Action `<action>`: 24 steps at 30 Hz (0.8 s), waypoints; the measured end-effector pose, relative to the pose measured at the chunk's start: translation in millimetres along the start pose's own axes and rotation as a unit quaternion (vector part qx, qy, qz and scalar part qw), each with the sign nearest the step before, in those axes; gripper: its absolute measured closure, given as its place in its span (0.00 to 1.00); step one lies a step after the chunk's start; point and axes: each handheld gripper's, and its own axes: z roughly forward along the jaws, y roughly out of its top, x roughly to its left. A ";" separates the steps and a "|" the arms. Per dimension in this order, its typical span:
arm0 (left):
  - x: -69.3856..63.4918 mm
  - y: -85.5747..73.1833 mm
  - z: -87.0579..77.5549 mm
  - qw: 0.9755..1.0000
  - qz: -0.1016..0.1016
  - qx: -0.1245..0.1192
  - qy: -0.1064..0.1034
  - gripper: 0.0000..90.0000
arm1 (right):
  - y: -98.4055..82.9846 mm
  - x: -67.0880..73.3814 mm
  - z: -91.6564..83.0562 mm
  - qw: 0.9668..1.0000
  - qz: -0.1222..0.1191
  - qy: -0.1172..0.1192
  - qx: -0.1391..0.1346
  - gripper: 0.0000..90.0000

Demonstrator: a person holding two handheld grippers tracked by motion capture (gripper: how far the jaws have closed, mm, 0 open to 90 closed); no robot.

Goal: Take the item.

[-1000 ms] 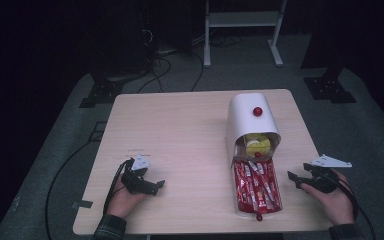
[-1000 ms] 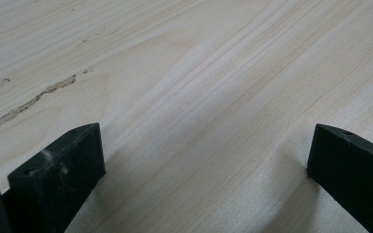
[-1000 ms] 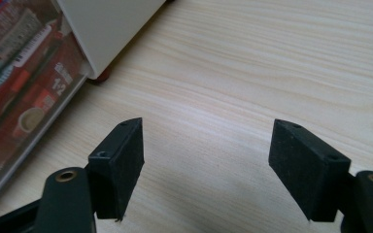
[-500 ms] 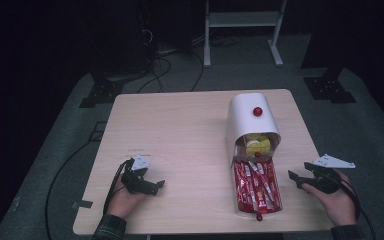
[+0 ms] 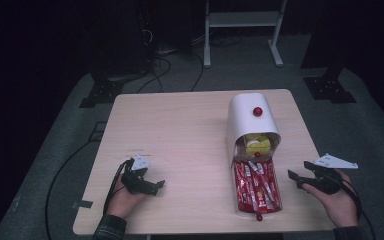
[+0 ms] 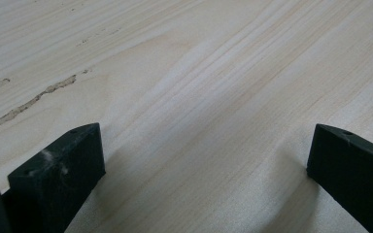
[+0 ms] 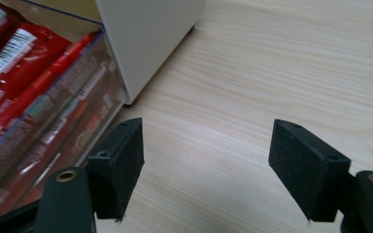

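With both my left gripper and right gripper spread wide and empty, I judge the red sachets light, slippery, best pinched mid-body.

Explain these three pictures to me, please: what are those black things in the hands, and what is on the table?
No robot is here: a person sits at a wooden table and holds a hand-held two-jaw tool in each hand. The high view looks down from above: the left tool is at the lower left, the right tool at the lower right. The other two pictures come from small cameras riding on each tool, looking out along its black jaws. Both tools stand open and hold nothing. On the table lies a white container with a red knob. Its clear drawer is pulled out toward the person and packed with red packets. Something yellow shows inside the white shell; I cannot tell what.
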 end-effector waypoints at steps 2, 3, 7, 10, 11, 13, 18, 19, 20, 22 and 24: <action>0.0 0.0 0.0 1.000 0.000 0.000 0.000 0.00 | 1.0 1.4 -0.9 1.000 -0.002 0.003 -0.002 0.31; 0.0 0.0 0.0 1.000 0.000 0.000 0.000 0.00 | 1.5 2.4 -1.5 1.000 -0.001 0.004 -0.003 0.31; 0.0 0.0 0.0 1.000 0.000 0.000 0.000 0.00 | 3.6 5.1 -3.4 1.000 -0.003 0.009 -0.008 0.31; 0.0 0.0 0.0 1.000 0.000 0.000 0.000 0.00 | 5.2 7.1 -5.0 1.000 -0.004 0.011 -0.011 0.31; 0.0 0.0 0.0 1.000 0.000 0.000 0.000 0.00 | 5.6 7.6 -5.2 1.000 -0.005 0.012 -0.013 0.31; -0.2 -0.1 0.0 1.000 -0.001 0.000 0.000 0.00 | 6.8 8.8 -6.5 1.000 -0.006 0.014 -0.015 0.31; -0.1 0.0 -0.1 1.000 -0.001 0.001 0.000 0.00 | 8.5 9.9 -8.4 1.000 -0.006 0.016 -0.019 0.31; -0.1 0.0 -0.1 1.000 -0.001 0.001 0.000 0.00 | 8.7 10.0 -8.7 1.000 -0.005 0.017 -0.021 0.31; 0.1 0.0 -0.3 1.000 0.001 0.002 0.000 0.00 | 9.2 10.3 -9.5 1.000 -0.005 0.016 -0.022 0.31; 0.1 0.0 -0.3 1.000 0.001 0.002 0.000 0.00 | 9.6 10.4 -9.8 1.000 -0.006 0.016 -0.024 0.31; 0.1 0.0 -0.3 1.000 0.001 0.002 0.000 0.00 | 10.4 10.9 -11.0 0.999 -0.005 0.017 -0.026 0.31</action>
